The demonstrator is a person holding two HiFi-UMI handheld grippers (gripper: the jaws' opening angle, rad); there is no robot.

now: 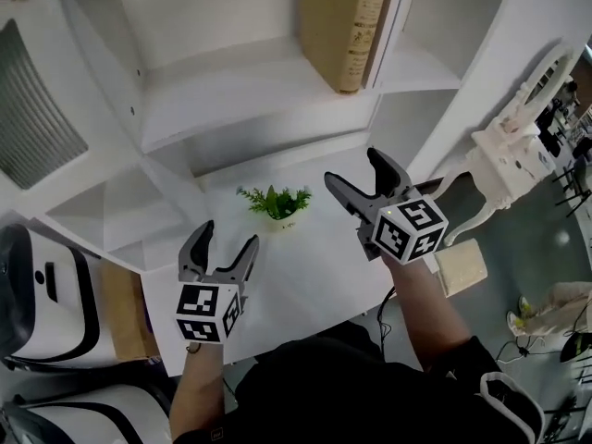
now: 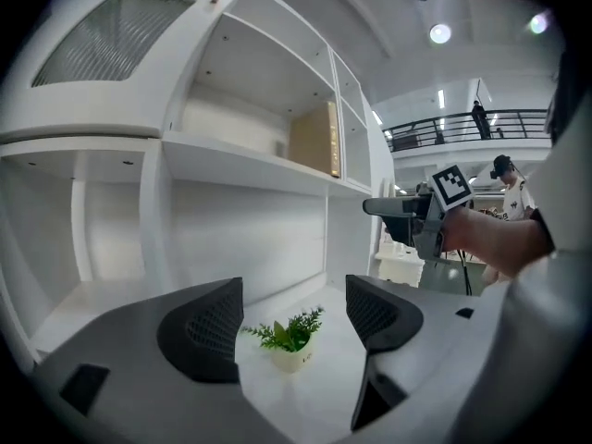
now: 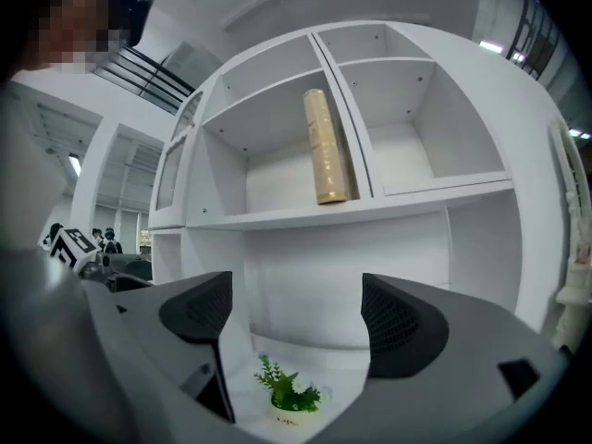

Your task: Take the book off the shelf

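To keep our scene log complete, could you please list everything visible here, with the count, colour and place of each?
book: one, tan, upright on the upper shelf against the divider.
shelf unit: one, white, rising over the desk.
potted plant: one, green in a white pot, on the desk under the shelves.
desk: one, white, below both grippers.
chair: one, white, ornate, at the right.
left gripper: one, grey, jaws apart, empty, above the desk.
right gripper: one, grey, jaws apart, empty, nearer the shelves.
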